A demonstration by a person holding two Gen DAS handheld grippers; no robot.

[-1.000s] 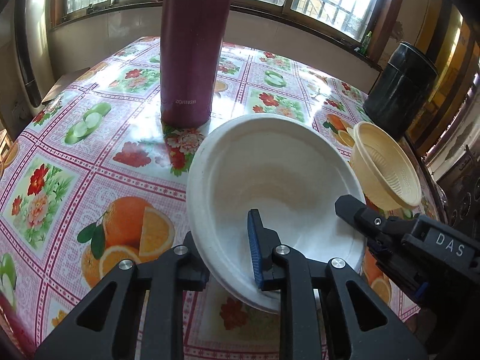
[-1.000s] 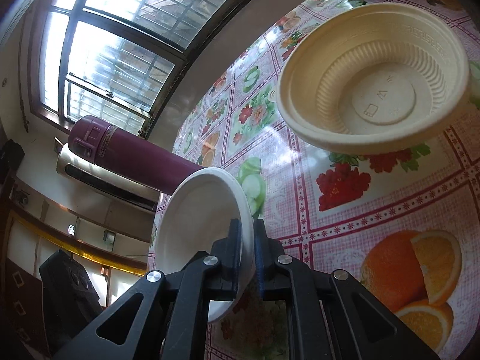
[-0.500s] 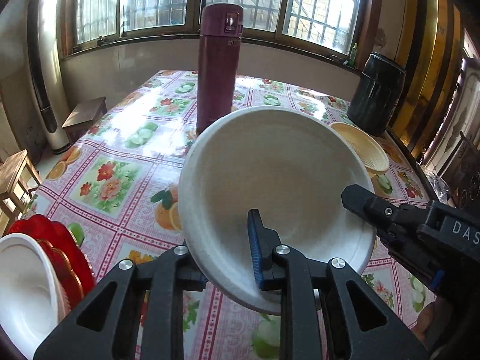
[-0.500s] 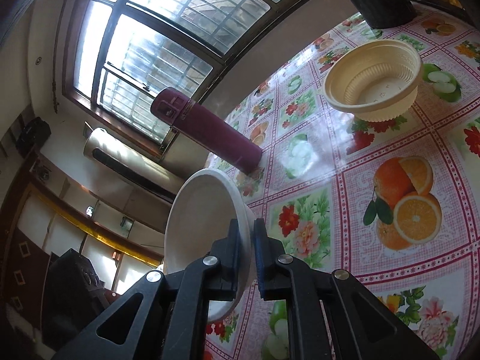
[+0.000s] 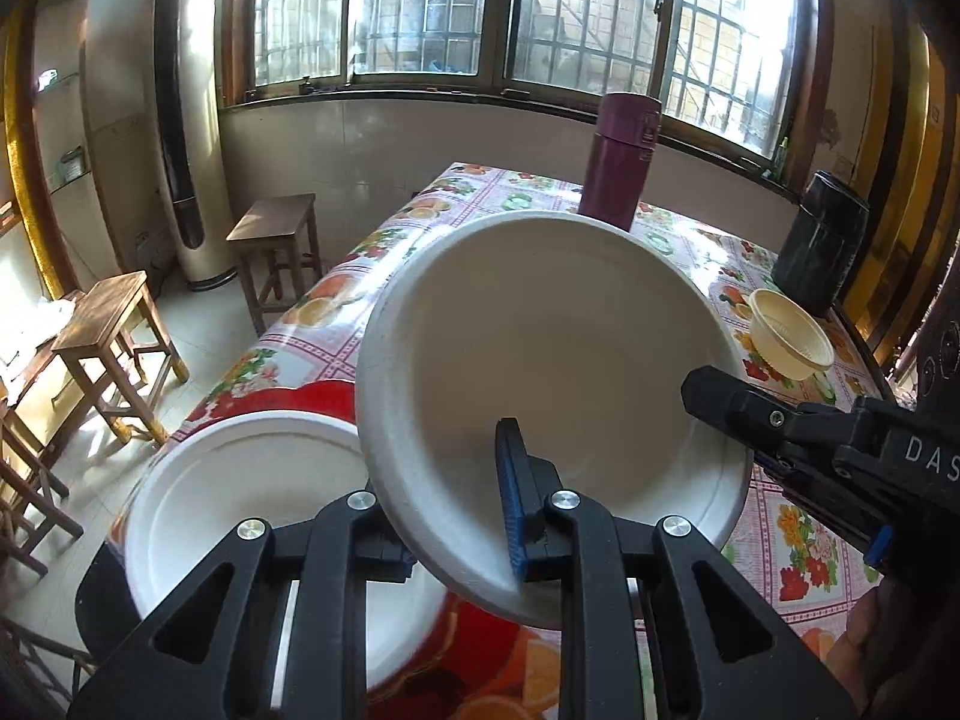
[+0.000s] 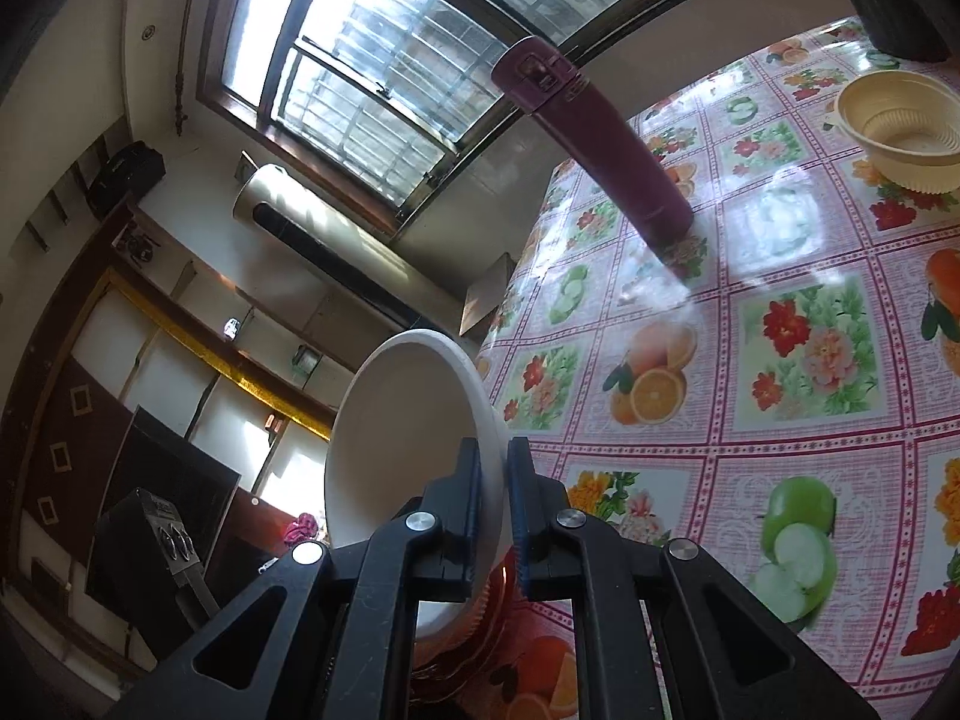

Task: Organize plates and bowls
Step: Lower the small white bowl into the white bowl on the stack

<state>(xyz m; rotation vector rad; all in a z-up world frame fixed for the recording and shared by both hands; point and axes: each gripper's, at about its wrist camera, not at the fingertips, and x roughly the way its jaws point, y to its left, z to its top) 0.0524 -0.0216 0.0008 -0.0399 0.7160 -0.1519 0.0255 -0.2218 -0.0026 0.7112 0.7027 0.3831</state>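
Note:
Both grippers hold one white plate (image 5: 558, 372) in the air, tilted, above the table's near left corner. My left gripper (image 5: 456, 516) is shut on its near rim. My right gripper (image 6: 493, 498) is shut on its right rim and shows in the left wrist view (image 5: 738, 414). The plate also shows edge-on in the right wrist view (image 6: 408, 420). Below it lies another white plate (image 5: 240, 498) stacked on a red plate (image 5: 288, 399). A cream bowl (image 5: 789, 341) stands at the far right, also in the right wrist view (image 6: 900, 126).
A maroon flask (image 5: 621, 159) stands at the far middle of the fruit-print table (image 6: 780, 330). A black canister (image 5: 819, 240) is at the far right corner. Wooden stools (image 5: 114, 330) stand on the floor to the left.
Both grippers have carried the white plate back and to the left, away from the flask and cream bowl. It now hangs over the white and red plate stack.

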